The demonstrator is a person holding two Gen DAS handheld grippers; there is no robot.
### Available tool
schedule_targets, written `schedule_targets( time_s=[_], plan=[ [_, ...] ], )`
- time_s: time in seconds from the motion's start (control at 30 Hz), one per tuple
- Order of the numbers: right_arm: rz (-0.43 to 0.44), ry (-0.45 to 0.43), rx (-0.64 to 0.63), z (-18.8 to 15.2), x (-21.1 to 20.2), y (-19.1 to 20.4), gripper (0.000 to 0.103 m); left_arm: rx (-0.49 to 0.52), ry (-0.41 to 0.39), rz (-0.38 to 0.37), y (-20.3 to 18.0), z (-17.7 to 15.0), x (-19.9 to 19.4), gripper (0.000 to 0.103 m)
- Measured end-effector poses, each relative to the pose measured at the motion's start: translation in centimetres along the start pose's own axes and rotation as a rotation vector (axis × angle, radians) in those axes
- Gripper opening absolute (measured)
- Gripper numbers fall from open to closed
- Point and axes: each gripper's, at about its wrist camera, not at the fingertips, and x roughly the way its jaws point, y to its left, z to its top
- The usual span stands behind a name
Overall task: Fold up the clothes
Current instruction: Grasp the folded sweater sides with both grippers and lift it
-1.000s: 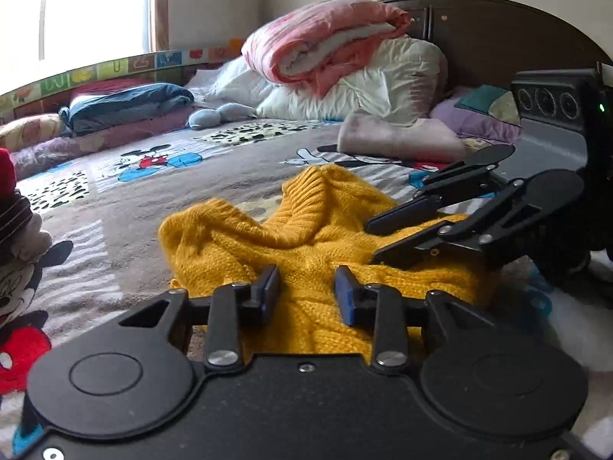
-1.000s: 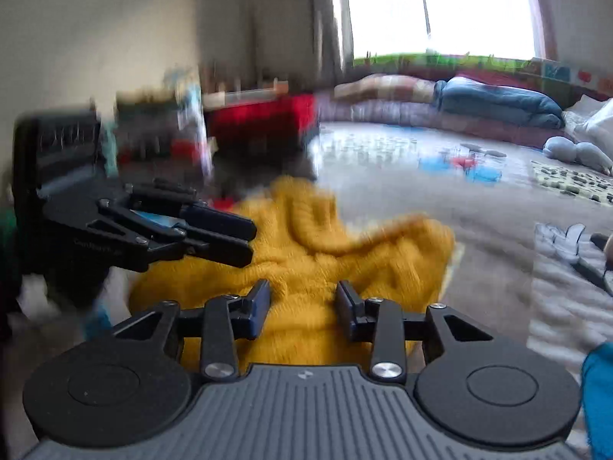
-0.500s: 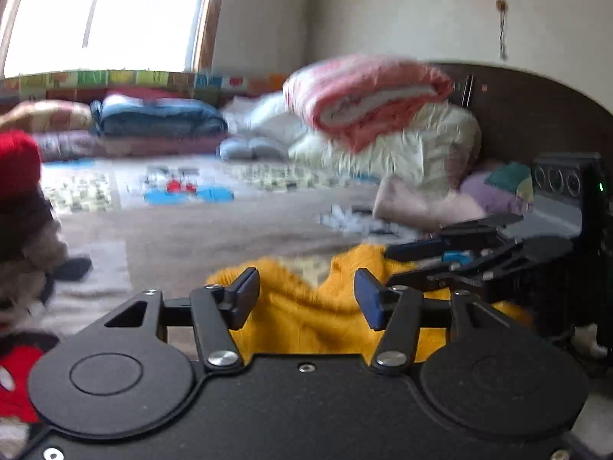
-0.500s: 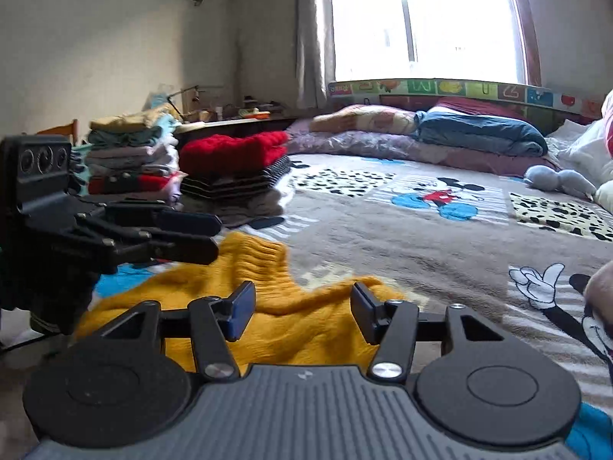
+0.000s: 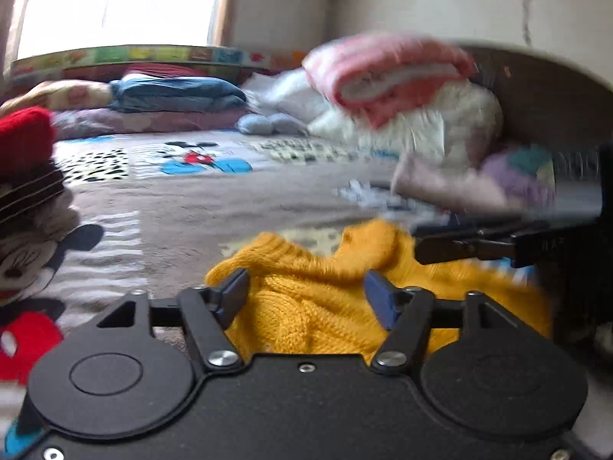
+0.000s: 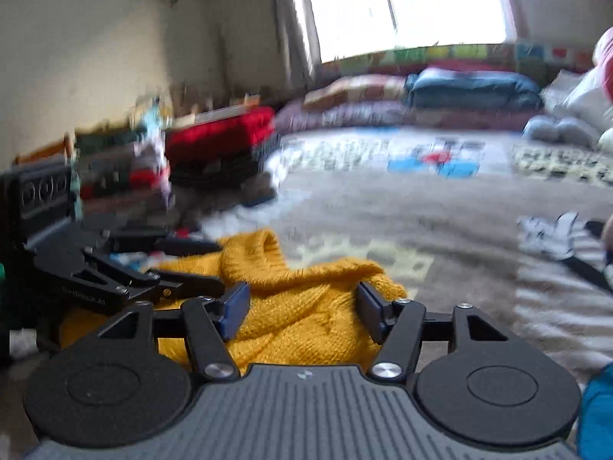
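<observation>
Since a second ago both grippers have spread wider and their jaws are opening, the left gripper (image 5: 306, 297) and right gripper (image 6: 300, 308) each released over the crumpled yellow knit sweater (image 5: 318, 306) on the cartoon-print bed blanket (image 5: 184, 207). Only the left view shows the pink folded quilt (image 5: 387, 73) against the headboard; only the right view shows the stacked folded clothes (image 6: 180, 161) by the wall.

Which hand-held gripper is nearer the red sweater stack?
Left. The left hand-held gripper sits on the side of the yellow sweater toward the red sweater stack; the right hand-held gripper is on the other side.
</observation>
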Motion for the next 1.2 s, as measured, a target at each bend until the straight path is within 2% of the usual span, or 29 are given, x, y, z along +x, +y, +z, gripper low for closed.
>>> schedule_targets(
  time_s=[0.13, 0.3, 0.4, 0.47, 0.6, 0.77, 0.9, 1.03, 1.13, 1.2],
  plan=[
    [-0.004, -0.051, 0.265, -0.7, -3.1, -1.7, 0.063, -0.22, -0.044, 0.013, 1.1, 0.6, -2.8, 0.074],
    [0.0, -0.057, 0.541, -3.2, -5.4, -3.0, 0.074, -0.434, 0.013, 0.077, 2.0, -0.7, -5.4, 0.077],
    [0.03, -0.054, 0.676, -5.0, -5.6, -2.8, 0.076, -0.615, 0.069, 0.074, 2.3, -2.7, -6.4, 0.078],
    [0.044, -0.048, 0.744, -6.0, -5.5, -2.5, 0.078, -0.689, 0.1, 0.075, 2.0, -3.6, -6.8, 0.078],
    [0.054, -0.041, 0.82, -7.3, -5.4, -1.8, 0.078, -0.74, 0.135, 0.041, 1.2, -3.8, -6.9, 0.078],
    [0.036, -0.029, 0.831, -7.5, -4.8, -1.4, 0.079, -0.795, 0.165, 0.009, 1.4, -4.7, -4.9, 0.077],
    [0.023, -0.024, 0.831, -7.2, -3.3, -1.5, 0.077, -0.802, 0.152, -0.008, 1.3, -4.8, -3.7, 0.075],
    [0.011, -0.03, 0.821, -7.3, -2.4, -1.4, 0.07, -0.822, 0.14, -0.015, 1.3, -5.0, -3.4, 0.069],
    [0.009, -0.05, 0.832, -7.6, -2.5, -1.3, 0.062, -0.858, 0.129, -0.023, 1.5, -5.2, -3.6, 0.056],
    [0.014, -0.069, 0.852, -7.7, -2.5, -1.2, 0.058, -0.909, 0.107, -0.047, 1.8, -5.5, -3.9, 0.053]
  ],
)
